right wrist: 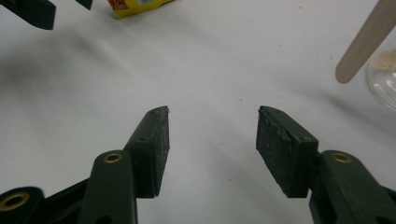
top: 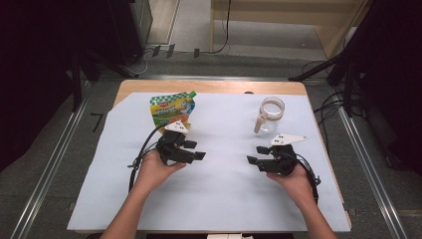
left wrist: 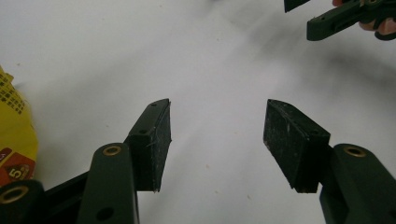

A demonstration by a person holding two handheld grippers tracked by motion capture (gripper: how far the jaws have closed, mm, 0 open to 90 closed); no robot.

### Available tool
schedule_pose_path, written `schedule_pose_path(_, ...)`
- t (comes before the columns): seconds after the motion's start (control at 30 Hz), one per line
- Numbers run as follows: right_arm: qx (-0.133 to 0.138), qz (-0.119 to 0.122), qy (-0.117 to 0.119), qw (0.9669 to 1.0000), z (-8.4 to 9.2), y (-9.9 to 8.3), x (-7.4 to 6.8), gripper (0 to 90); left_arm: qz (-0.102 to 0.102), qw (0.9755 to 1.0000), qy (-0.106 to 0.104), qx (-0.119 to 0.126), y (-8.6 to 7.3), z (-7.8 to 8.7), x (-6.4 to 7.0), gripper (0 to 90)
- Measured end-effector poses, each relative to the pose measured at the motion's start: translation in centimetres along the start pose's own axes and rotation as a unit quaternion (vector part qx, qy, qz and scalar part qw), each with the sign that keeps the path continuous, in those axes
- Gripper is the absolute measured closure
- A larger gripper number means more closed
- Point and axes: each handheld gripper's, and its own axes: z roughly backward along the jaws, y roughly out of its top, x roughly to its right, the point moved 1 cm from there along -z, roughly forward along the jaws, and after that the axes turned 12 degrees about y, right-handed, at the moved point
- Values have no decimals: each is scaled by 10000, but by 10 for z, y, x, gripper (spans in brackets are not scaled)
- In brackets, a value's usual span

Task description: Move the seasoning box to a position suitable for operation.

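Two grippers, left gripper (top: 199, 151) and right gripper (top: 255, 155), both spread with nothing between the jaws, facing each other low over white cloth (top: 219, 189). Pouch (top: 171, 110) just beyond left gripper, glass jar (top: 271, 113) with wooden stick (top: 261, 122) beyond right. Probably best: reach forward, pinch pouch near its top, steady jar.

In the left gripper view, the yellow printed snack pouch (left wrist: 14, 140) is cut off by the left edge, its lettering too blurred to read. In the right gripper view, the clear glass jar (right wrist: 384, 84) is cropped at the right edge, and the pale wooden stick (right wrist: 366, 42) runs out at the top.
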Motion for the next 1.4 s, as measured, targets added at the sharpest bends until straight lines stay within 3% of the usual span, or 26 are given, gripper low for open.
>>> schedule_pose_path(0.17, 21, -13, 136, 9999, -1, 0, -1, 491, -94, 9999, -31, -46, 0, 0, 2, 400)
schedule_pose_path(0.27, -7, -76, 179, 9998, 0, 0, -1, 502, -34, 9999, -157, -16, 0, 1, 2, 400)
schedule_pose_path(0.33, 40, 59, 169, 9998, 1, 1, -3, 489, -131, 9999, -34, -63, 0, 1, 3, 403)
schedule_pose_path(0.53, 30, 108, 123, 9999, 1, 2, -3, 460, -460, 9989, 15, -53, -3, 2, 4, 396)
schedule_pose_path(0.77, 52, 98, 102, 9999, 2, 2, -1, 425, -225, 9997, -100, 44, -3, 6, 3, 392)
schedule_pose_path(1.17, -5, 129, 91, 9999, 3, 2, -1, 404, -234, 9997, -118, 18, -3, 8, 3, 389)
schedule_pose_path(1.4, 10, 135, 80, 9999, 5, 3, 0, 383, -152, 9992, -347, 95, -2, 11, 4, 395)
